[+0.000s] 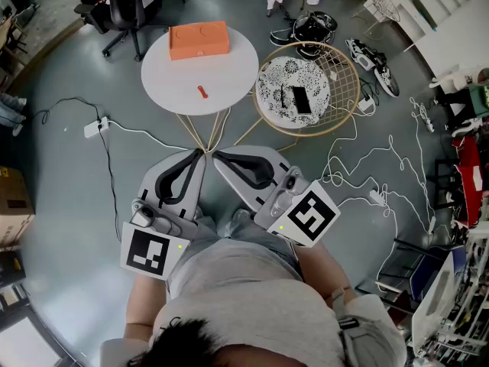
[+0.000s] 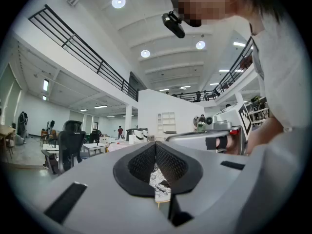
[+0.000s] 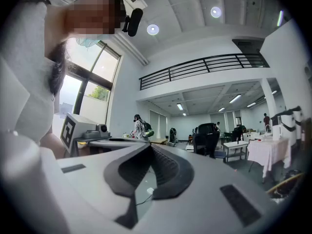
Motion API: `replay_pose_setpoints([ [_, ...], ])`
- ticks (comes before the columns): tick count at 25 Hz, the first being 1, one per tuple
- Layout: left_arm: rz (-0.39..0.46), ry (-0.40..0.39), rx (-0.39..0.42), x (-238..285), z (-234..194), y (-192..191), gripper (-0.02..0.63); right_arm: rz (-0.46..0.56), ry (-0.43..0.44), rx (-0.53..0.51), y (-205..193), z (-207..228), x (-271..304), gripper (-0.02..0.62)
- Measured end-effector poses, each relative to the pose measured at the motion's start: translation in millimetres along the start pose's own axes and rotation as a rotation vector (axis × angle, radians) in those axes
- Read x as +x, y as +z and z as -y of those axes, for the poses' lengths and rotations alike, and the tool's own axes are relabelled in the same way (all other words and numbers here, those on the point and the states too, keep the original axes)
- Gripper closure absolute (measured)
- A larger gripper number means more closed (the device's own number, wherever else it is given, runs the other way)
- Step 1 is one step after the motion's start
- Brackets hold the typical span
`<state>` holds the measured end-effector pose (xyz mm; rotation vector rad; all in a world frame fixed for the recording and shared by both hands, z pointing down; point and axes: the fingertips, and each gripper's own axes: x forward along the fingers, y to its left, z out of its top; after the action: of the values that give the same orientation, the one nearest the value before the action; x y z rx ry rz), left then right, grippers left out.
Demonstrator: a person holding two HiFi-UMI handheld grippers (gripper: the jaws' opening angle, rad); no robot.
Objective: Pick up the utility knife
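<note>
The utility knife [image 1: 202, 92] is a small red-orange piece lying on the round white table [image 1: 168, 75], in front of an orange box [image 1: 199, 40]. Both grippers are held level close to the person's body, well short of the table. The left gripper [image 1: 200, 153] has its jaws together with nothing between them, and in its own view the left gripper [image 2: 156, 143] shows its pads meeting at the tip. The right gripper [image 1: 216, 156] sits beside it, tips nearly touching the left one's. The right gripper [image 3: 148, 145] is shut and empty too.
Right of the white table stands a round wire-top table [image 1: 348, 90] with a patterned plate [image 1: 275, 90] and a black phone [image 1: 301, 99]. Shoes [image 1: 313, 27], white cables [image 1: 382, 167] and a power strip [image 1: 95, 128] lie on the floor. An office chair [image 1: 126, 6] stands behind.
</note>
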<state>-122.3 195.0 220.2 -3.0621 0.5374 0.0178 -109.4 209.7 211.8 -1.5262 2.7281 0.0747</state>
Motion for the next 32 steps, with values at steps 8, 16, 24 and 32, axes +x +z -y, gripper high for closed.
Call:
replay_pose_setpoints([
  [8,-0.013,0.035,0.005,1.9,18.7,2.7,0.595,0.015,0.037,0.012,2.2,-0.9,-17.8,0.588],
  [16,-0.018,0.102,-0.003,11.5,30.9,-3.3,0.595,0.011,0.094,0.039,-4.2,7.3,-33.4,0.588],
  [24,0.030,0.210,-0.020,24.6,30.5,-1.8,0.595,0.003,0.101,0.047,-16.6,28.4,-53.4,0.588],
  [32,-0.013,0.215,-0.019,50.8,2.3,-16.2,0.595,0.006,0.086,0.082,-24.7,57.2,-36.5,0.587],
])
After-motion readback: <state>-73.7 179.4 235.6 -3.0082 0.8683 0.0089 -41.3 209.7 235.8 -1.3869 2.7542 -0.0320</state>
